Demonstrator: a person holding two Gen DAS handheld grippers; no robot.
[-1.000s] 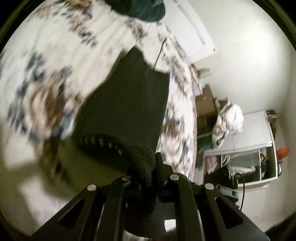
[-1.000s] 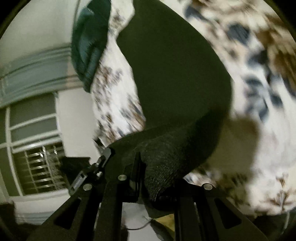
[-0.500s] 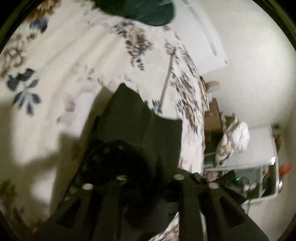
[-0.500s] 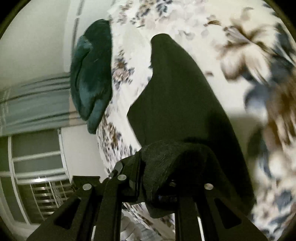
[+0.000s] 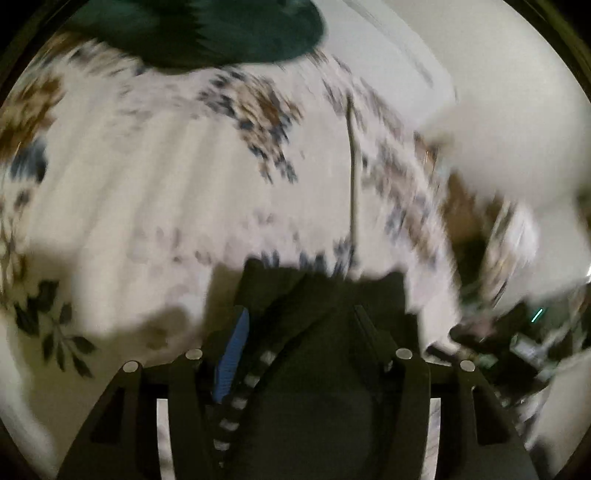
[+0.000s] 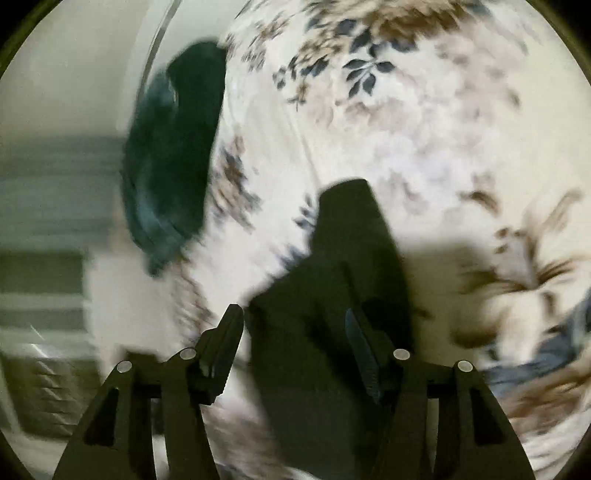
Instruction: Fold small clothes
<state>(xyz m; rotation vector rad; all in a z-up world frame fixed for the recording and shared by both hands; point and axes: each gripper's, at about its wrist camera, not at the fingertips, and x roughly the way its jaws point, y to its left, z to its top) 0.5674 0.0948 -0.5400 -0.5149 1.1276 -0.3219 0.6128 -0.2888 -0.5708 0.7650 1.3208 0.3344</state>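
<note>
A small black garment [image 5: 321,314] with a striped waistband lies on the floral bedsheet [image 5: 147,184]. In the left wrist view it lies between and under the fingers of my left gripper [image 5: 299,317], whose jaws stand wide apart. In the right wrist view the same black garment [image 6: 343,258] lies flat on the sheet, reaching away from my right gripper [image 6: 295,321], which is open with the cloth between its fingers but not pinched. Both views are blurred by motion.
A dark green pillow [image 5: 207,29] lies at the head of the bed, also in the right wrist view [image 6: 173,155]. A thin cable [image 5: 352,173] runs across the sheet. The bed's edge, a cardboard box and cluttered furniture [image 5: 517,332] are at right. A window [image 6: 37,258] is at left.
Both grippers were shut on the garment's waistband and held it up. They lowered it onto the bed and opened; the garment now lies on the sheet.
</note>
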